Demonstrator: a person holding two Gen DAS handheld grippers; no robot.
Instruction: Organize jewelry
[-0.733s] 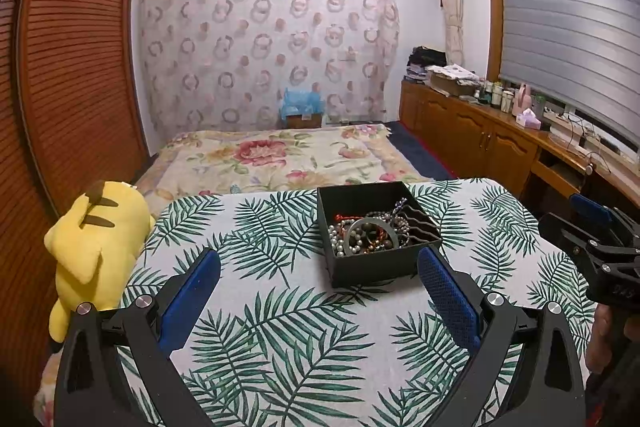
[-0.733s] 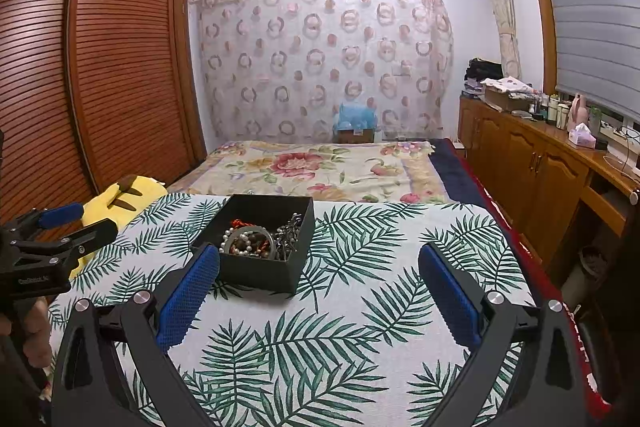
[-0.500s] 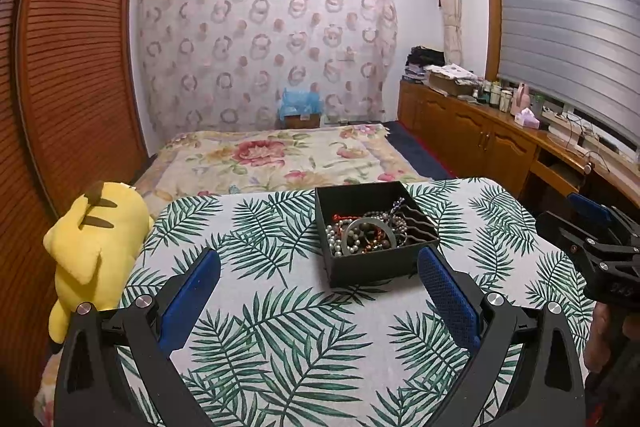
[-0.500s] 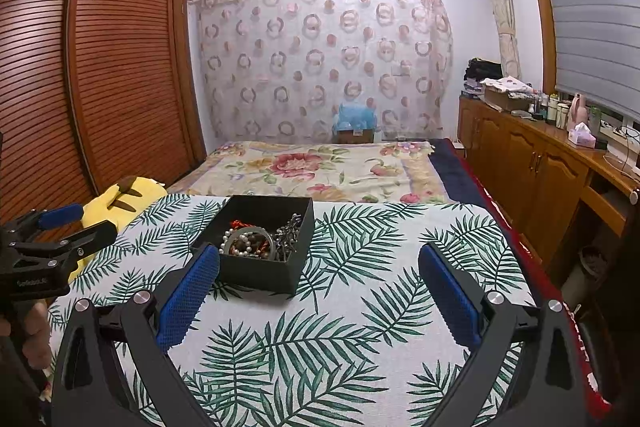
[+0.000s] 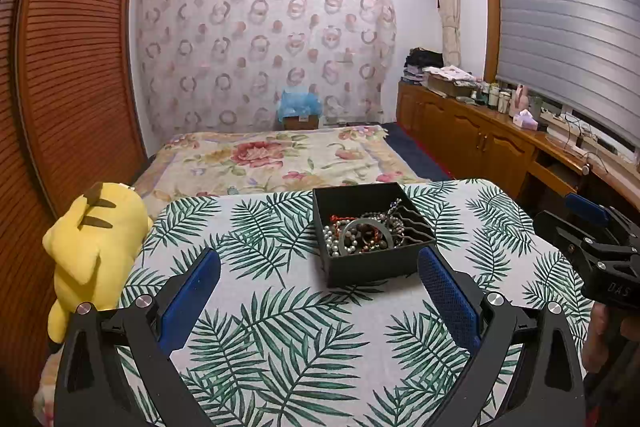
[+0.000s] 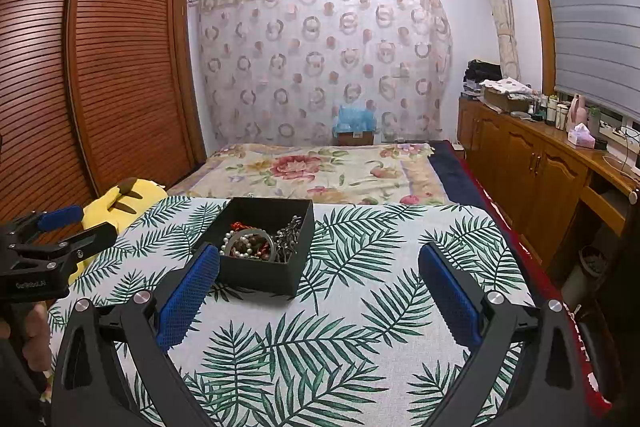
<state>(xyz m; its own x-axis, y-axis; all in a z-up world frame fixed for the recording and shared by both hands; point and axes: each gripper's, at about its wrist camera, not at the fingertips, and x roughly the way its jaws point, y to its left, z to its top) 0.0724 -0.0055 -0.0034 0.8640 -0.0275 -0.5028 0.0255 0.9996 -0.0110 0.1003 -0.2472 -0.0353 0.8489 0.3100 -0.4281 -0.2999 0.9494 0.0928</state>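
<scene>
A black open box [image 5: 368, 269] stands on the leaf-print tablecloth and holds a tangle of jewelry [image 5: 362, 235]: pearl beads, a grey bangle, dark beads, a red cord, metal hairpins. In the right wrist view the box [image 6: 260, 275] sits left of centre with the jewelry [image 6: 260, 241] inside. My left gripper [image 5: 318, 285] is open and empty, just in front of the box. My right gripper [image 6: 318, 287] is open and empty, to the right of the box; its left finger overlaps the box's near corner. Each gripper shows at the edge of the other's view.
A yellow plush toy [image 5: 94, 247] lies at the table's left edge. The leaf-print tablecloth [image 6: 360, 327] covers the table. Beyond it is a bed with a floral cover [image 5: 276, 159]. Wooden cabinets [image 5: 480, 143] run along the right wall, a wardrobe [image 6: 100, 67] along the left.
Both grippers stay open. The left wrist view has shifted slightly, so the box sits a little further left in it; the right view is almost unchanged.
</scene>
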